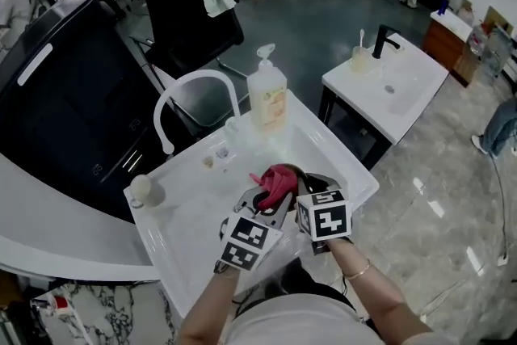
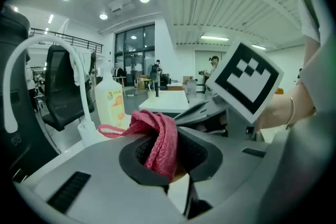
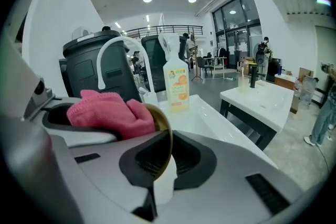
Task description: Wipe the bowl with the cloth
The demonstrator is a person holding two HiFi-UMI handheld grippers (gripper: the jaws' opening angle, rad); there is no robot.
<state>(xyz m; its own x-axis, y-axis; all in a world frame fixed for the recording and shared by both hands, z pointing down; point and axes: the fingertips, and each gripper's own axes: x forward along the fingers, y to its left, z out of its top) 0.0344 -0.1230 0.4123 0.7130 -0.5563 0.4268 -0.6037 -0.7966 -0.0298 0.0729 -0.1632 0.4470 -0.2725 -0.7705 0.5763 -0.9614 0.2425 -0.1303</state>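
Cloth point(image 3: 107, 113) lies just left of the bowl point(image 3: 164, 134) you hold.
Head view: your left hand-held gripper point(image 1: 271, 199) and right hand-held gripper point(image 1: 300, 178) meet above the counter point(image 1: 186, 214). Left gripper view: left clamps the cloth. Right gripper view: right pinches the bowl's rim.

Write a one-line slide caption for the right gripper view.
Right gripper shut on the bowl by its rim, pink cloth against it, soap bottle behind.

glossy grey floor point(image 1: 315, 28), black office chair point(image 1: 182, 20), second white sink unit point(image 1: 412, 85), tall windows point(image 2: 135, 52) beyond
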